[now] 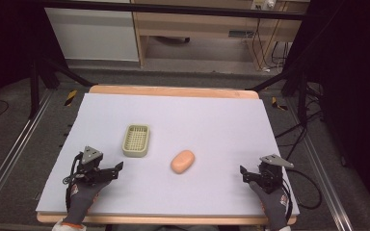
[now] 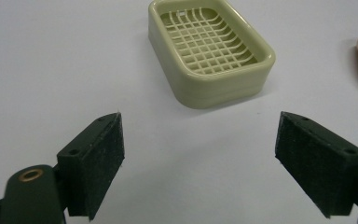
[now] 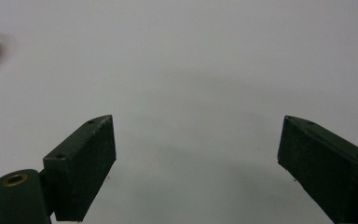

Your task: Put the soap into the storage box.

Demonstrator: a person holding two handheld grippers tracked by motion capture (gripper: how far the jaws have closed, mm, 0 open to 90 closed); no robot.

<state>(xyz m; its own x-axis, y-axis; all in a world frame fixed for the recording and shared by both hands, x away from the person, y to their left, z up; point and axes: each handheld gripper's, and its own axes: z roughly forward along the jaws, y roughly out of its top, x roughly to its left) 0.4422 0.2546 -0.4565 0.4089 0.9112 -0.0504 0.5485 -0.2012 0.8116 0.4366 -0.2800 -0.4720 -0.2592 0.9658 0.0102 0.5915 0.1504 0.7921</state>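
- Soap bar (image 1: 182,161): smooth, peach-coloured oval lying flat on the white table (image 1: 221,120), beside a pale green slatted soap dish (image 1: 137,140).
- Left hand-held gripper (image 1: 117,169) and right hand-held gripper (image 1: 244,173): jaws spread wide, holding nothing.

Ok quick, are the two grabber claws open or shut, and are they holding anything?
Left gripper: open, holding nothing, pointed toward the soap dish.
Right gripper: open, holding nothing, over bare table.
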